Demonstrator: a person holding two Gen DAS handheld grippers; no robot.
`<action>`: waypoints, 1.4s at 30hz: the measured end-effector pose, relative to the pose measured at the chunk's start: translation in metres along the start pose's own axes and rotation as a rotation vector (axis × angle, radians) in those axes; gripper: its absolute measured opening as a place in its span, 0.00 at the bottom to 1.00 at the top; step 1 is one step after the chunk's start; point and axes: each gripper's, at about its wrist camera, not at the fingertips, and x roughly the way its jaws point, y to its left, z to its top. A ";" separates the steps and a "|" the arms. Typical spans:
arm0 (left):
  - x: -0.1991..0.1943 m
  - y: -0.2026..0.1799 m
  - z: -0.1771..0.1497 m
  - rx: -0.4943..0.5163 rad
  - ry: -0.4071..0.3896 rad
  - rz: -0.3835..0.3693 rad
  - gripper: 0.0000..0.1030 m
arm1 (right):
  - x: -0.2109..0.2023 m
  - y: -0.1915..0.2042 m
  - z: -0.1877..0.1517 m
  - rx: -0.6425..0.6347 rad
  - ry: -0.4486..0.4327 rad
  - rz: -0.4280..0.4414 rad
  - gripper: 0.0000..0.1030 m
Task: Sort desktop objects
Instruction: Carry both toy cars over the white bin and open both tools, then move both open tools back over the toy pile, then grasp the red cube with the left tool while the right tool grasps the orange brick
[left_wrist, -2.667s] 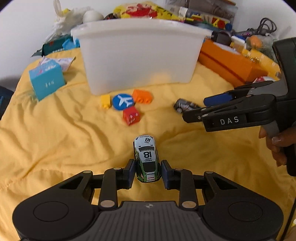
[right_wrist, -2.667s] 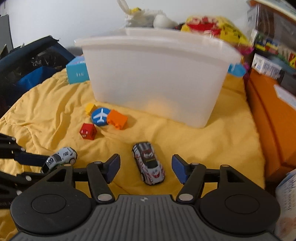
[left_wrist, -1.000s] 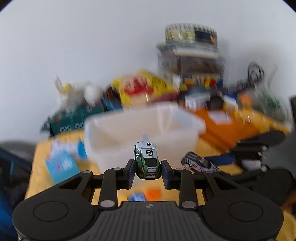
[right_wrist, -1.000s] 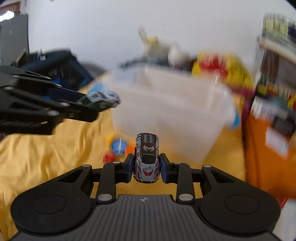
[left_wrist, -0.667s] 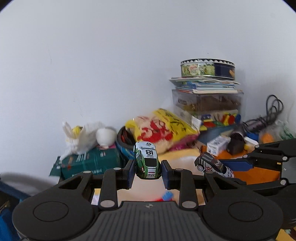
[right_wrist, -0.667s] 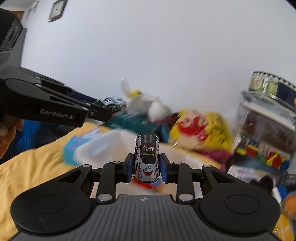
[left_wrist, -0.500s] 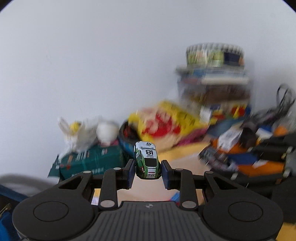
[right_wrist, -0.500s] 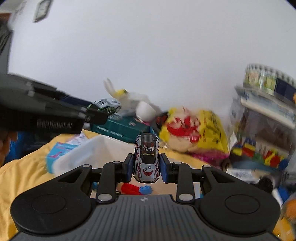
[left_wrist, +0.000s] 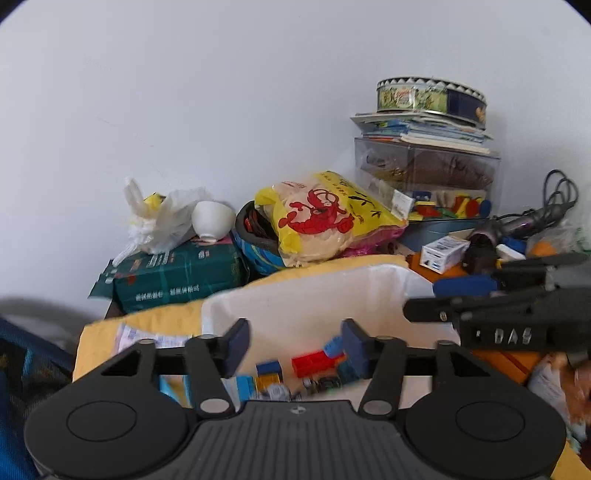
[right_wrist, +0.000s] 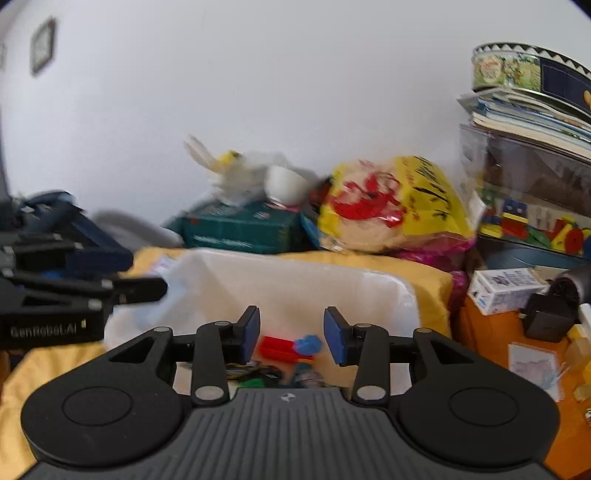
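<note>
Both claws, left claw (left_wrist: 293, 347) and right claw (right_wrist: 291, 335), just opened empty over the white bin (right_wrist: 295, 280); only the left view shows, blurrily, perhaps a toy car (left_wrist: 275, 390).

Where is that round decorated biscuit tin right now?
The round tin sits at the upper right of both views, on top of a stack of books that rests on a clear plastic box against the white wall.
</note>
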 end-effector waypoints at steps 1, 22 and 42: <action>-0.008 0.000 -0.010 -0.009 0.011 -0.005 0.66 | -0.005 0.002 -0.002 -0.006 -0.004 0.011 0.52; 0.001 -0.031 -0.133 -0.056 0.357 -0.038 0.59 | 0.021 0.029 -0.114 -0.040 0.328 0.071 0.49; 0.048 -0.028 -0.132 -0.092 0.377 -0.061 0.25 | 0.017 0.025 -0.142 0.022 0.396 0.040 0.48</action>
